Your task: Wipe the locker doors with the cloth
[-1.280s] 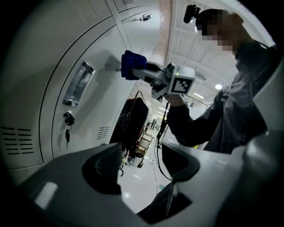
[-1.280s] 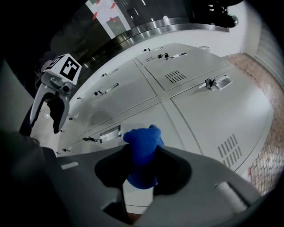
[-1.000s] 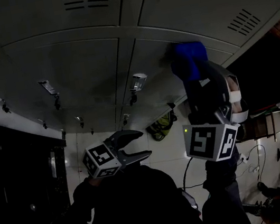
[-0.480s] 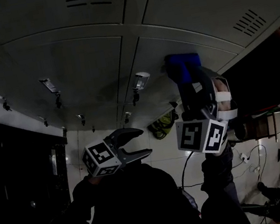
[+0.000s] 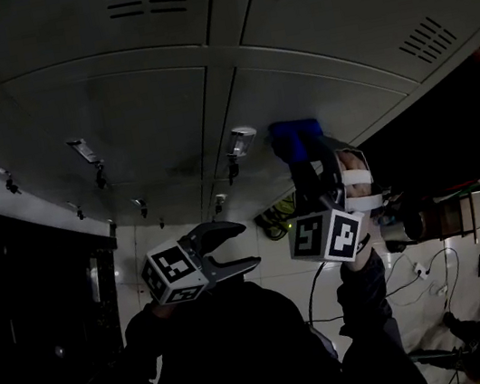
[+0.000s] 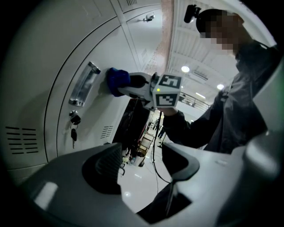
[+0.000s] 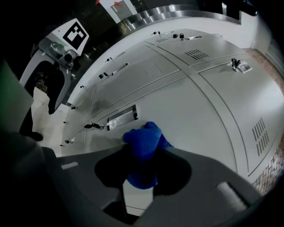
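Note:
A blue cloth [image 5: 295,139] is pressed against a grey locker door [image 5: 334,96], just right of that door's metal handle [image 5: 238,138]. My right gripper [image 5: 306,158] is shut on the cloth [image 7: 143,142], whose bunched end pokes out past the jaws onto the door [image 7: 195,115]. From the left gripper view the cloth [image 6: 117,81] shows touching the door beside the handle [image 6: 82,84]. My left gripper [image 5: 231,248] hangs lower, away from the lockers, open with nothing between its jaws [image 6: 142,162].
Rows of grey locker doors [image 5: 116,116] with handles, keys [image 6: 73,125] and vent slots fill the wall. An open dark locker [image 6: 135,124] lies beyond the wiped door. A cable and stools stand on the white floor [image 5: 438,271].
My right gripper has slid the cloth left and down across the door, toward the handle. The left gripper has stayed put.

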Demonstrator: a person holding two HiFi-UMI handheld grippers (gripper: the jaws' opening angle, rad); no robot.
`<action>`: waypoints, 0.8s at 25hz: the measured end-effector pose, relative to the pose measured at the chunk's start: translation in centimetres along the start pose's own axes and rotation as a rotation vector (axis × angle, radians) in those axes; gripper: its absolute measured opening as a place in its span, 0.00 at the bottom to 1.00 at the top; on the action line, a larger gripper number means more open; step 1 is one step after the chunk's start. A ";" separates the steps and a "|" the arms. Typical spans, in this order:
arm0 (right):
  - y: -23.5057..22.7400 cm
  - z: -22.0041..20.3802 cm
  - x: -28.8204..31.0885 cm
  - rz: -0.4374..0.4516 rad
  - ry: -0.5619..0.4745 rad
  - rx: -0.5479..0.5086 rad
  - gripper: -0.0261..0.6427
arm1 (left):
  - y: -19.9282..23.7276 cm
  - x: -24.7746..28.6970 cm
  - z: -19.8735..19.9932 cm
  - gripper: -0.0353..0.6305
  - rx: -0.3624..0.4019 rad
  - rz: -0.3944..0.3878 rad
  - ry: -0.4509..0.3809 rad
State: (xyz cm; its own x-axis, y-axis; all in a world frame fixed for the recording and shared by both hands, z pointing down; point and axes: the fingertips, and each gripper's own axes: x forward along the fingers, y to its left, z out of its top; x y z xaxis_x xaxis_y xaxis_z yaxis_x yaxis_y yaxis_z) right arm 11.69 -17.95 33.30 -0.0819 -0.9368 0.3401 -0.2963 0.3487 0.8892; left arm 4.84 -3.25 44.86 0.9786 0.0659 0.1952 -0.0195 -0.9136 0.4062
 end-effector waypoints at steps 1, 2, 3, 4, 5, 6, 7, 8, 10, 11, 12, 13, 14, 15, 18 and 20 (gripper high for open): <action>0.6 -0.2 0.2 0.009 0.002 0.002 0.22 | 0.0 0.0 0.0 0.45 -0.002 0.002 -0.001; 1.2 -0.4 0.4 0.018 0.006 0.003 0.22 | 0.1 0.0 0.0 0.45 -0.002 0.003 -0.002; 1.8 -0.7 0.7 0.025 0.011 0.000 0.22 | 0.1 0.0 0.0 0.45 0.000 0.004 -0.003; 2.4 -0.9 0.9 0.031 0.017 -0.005 0.22 | 0.1 0.0 0.0 0.45 0.001 0.004 0.000; 3.0 -1.1 1.1 0.037 0.023 -0.010 0.22 | 0.1 0.0 0.0 0.45 0.001 0.004 0.002; 3.7 -1.3 1.4 0.045 0.026 -0.012 0.22 | 0.1 0.0 -0.1 0.45 -0.002 0.004 0.004; 4.3 -1.6 1.6 0.054 0.029 -0.010 0.22 | 0.1 0.0 -0.1 0.45 -0.004 0.004 0.004; 5.0 -1.8 1.8 0.066 0.033 -0.007 0.22 | 0.1 0.0 -0.2 0.45 -0.006 0.004 0.004; 6.5 -2.5 2.4 0.094 0.042 -0.003 0.22 | 0.1 0.0 -0.2 0.45 -0.007 0.004 0.006; 7.4 -2.8 2.7 0.111 0.048 0.000 0.22 | 0.2 0.0 -0.2 0.45 -0.008 0.005 0.006; 8.2 -3.2 2.9 0.128 0.054 0.002 0.22 | 0.2 0.0 -0.3 0.45 -0.009 0.006 0.006; 9.1 -3.6 3.2 0.145 0.060 0.005 0.22 | 0.2 0.0 -0.3 0.45 -0.010 0.008 0.005; 10.0 -4.0 3.5 0.161 0.066 0.005 0.22 | 0.2 0.0 -0.3 0.45 -0.010 0.011 0.002; 10.8 -4.4 3.8 0.174 0.072 0.003 0.22 | 0.2 0.0 -0.3 0.45 -0.011 0.014 -0.001; 13.0 -5.3 4.6 0.205 0.091 -0.015 0.22 | 0.2 0.1 -0.4 0.45 -0.015 0.011 0.009; 14.5 -5.8 5.1 0.233 0.100 -0.018 0.22 | 0.2 0.2 -0.5 0.45 -0.020 0.010 0.014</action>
State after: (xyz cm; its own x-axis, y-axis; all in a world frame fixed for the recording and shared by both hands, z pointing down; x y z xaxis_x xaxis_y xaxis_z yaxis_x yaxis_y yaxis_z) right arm 12.52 -17.50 49.73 -0.0510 -0.8241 0.5642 -0.2630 0.5561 0.7884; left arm 4.90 -3.20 45.43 0.9754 0.0619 0.2115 -0.0340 -0.9060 0.4219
